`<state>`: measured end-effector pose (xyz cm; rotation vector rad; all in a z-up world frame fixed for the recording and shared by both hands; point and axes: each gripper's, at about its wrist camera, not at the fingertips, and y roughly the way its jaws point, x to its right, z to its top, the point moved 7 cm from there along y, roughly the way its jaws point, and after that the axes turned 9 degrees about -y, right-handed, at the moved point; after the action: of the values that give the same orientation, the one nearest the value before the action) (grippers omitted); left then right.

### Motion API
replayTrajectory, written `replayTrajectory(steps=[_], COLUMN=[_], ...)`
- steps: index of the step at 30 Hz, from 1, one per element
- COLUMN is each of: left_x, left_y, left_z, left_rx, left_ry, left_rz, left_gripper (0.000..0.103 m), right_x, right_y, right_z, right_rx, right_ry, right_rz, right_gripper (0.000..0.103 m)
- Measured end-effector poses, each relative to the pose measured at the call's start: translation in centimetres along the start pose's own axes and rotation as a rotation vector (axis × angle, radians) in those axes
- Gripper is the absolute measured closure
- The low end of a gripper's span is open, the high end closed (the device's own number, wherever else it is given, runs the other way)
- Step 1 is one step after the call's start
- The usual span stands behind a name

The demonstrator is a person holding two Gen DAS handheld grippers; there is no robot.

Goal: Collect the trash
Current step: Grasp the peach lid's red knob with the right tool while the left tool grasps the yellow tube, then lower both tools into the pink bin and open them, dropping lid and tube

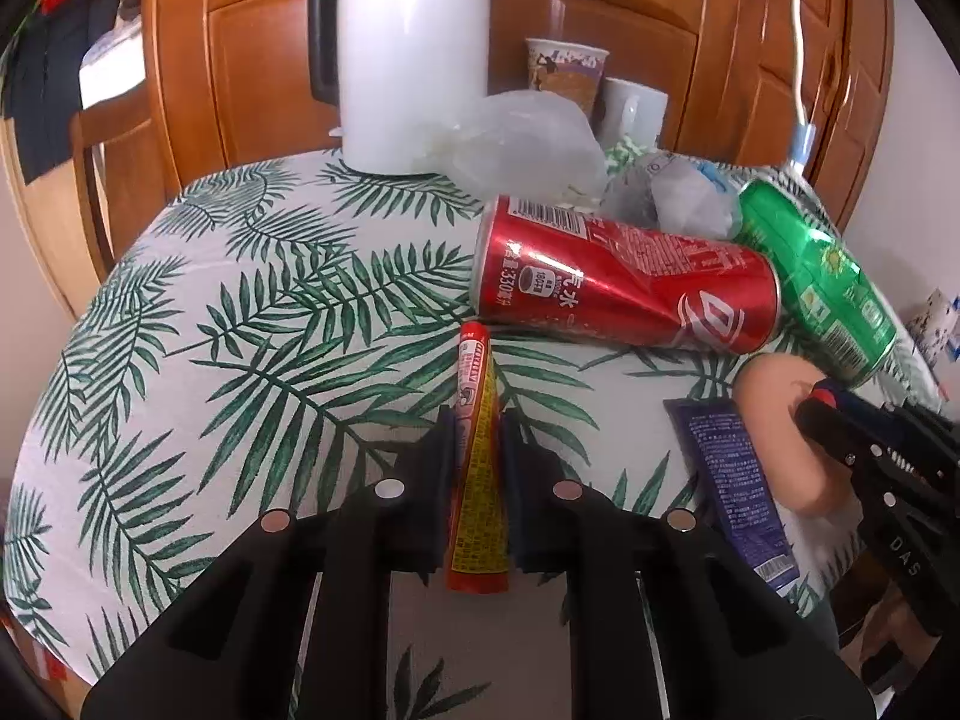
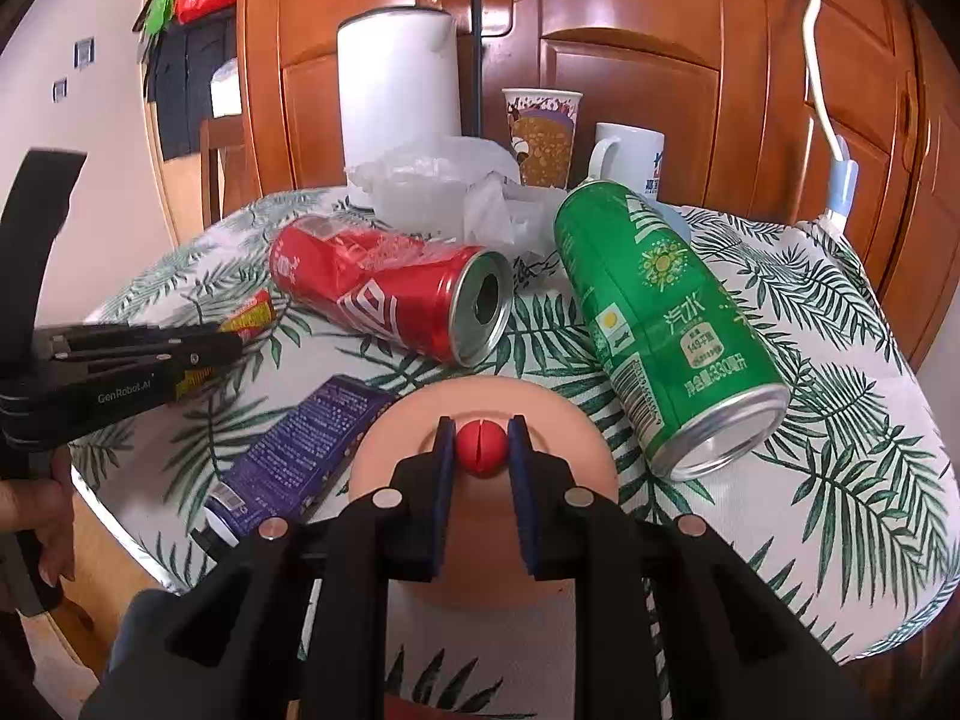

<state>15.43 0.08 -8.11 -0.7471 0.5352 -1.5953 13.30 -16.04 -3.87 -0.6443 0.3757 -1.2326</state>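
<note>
My left gripper (image 1: 478,420) is shut on a red and yellow stick wrapper (image 1: 477,462), held just above the leaf-print tablecloth; the wrapper also shows in the right wrist view (image 2: 252,315). My right gripper (image 2: 480,429) is shut on the red knob (image 2: 480,447) of a round peach-coloured lid (image 2: 480,414); the lid also shows in the left wrist view (image 1: 780,420). A dented red can (image 1: 624,276) lies on its side beyond the wrapper. A green can (image 2: 660,324) lies beside it. A purple wrapper (image 2: 300,450) lies flat near the front edge.
A white kettle (image 1: 408,54), a paper cup (image 1: 564,75) and a white mug (image 1: 633,111) stand at the table's back, in front of wooden cabinet doors (image 2: 630,78). Crumpled clear plastic (image 1: 522,138) lies behind the cans. The table edge (image 2: 108,516) is near the purple wrapper.
</note>
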Motion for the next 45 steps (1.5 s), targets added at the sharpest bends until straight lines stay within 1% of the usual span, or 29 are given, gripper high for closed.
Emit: replayTrajectory(steps=[8,13,18,22,26,30,34,37,39,40,41,43,44,45], left_x=[0.1,0.3,1.2,2.2,3.7,4.9,6.0,6.6,6.8,6.9,6.9,6.6,6.2,5.9], left_y=[-1.3,-2.4,-4.0,-5.8,-8.2,-10.3,-11.1,-10.2,-8.6,-7.8,-6.4,-3.5,-1.2,0.1], left_z=[-0.9,-1.4,-2.2,-3.0,-4.8,-7.4,-11.7,-15.8,-18.8,-20.2,-21.8,-24.7,-26.4,-27.5], left_rx=[0.017,0.025,0.033,0.043,0.045,0.029,-0.035,-0.113,-0.183,-0.216,-0.252,-0.335,-0.385,-0.417], left_ry=[-0.008,-0.007,0.003,0.015,0.036,0.059,0.082,0.105,0.112,0.118,0.126,0.132,0.136,0.134], left_rz=[-0.006,-0.017,-0.043,-0.067,-0.098,-0.125,-0.153,-0.158,-0.159,-0.157,-0.146,-0.129,-0.111,-0.1], left_gripper=[0.088,0.088,0.088,0.088,0.088,0.088,0.088,0.088,0.088,0.088,0.088,0.088,0.088,0.088], right_x=[0.4,0.3,0.0,-0.4,-0.7,-1.2,-1.9,-2.6,-3.0,-3.4,-3.5,-4.2,-4.5,-4.8], right_y=[-0.6,-1.7,-3.1,-5.8,-8.4,-11.1,-12.1,-11.7,-10.7,-9.6,-8.9,-6.2,-4.6,-2.9], right_z=[0.0,0.1,0.1,-0.1,-0.9,-3.5,-7.4,-11.2,-13.5,-15.2,-16.3,-19.2,-20.7,-22.2], right_rx=[0.012,0.032,0.043,0.072,0.087,0.071,0.02,-0.042,-0.087,-0.125,-0.147,-0.218,-0.258,-0.297], right_ry=[0.017,0.005,0.001,-0.006,-0.007,0.003,0.018,0.037,0.048,0.056,0.057,0.058,0.063,0.064], right_rz=[0.021,0.01,0.016,0.022,0.039,0.076,0.104,0.125,0.137,0.149,0.154,0.168,0.179,0.189], right_gripper=[0.085,0.085,0.085,0.085,0.085,0.085,0.085,0.085,0.085,0.085,0.085,0.085,0.085,0.085])
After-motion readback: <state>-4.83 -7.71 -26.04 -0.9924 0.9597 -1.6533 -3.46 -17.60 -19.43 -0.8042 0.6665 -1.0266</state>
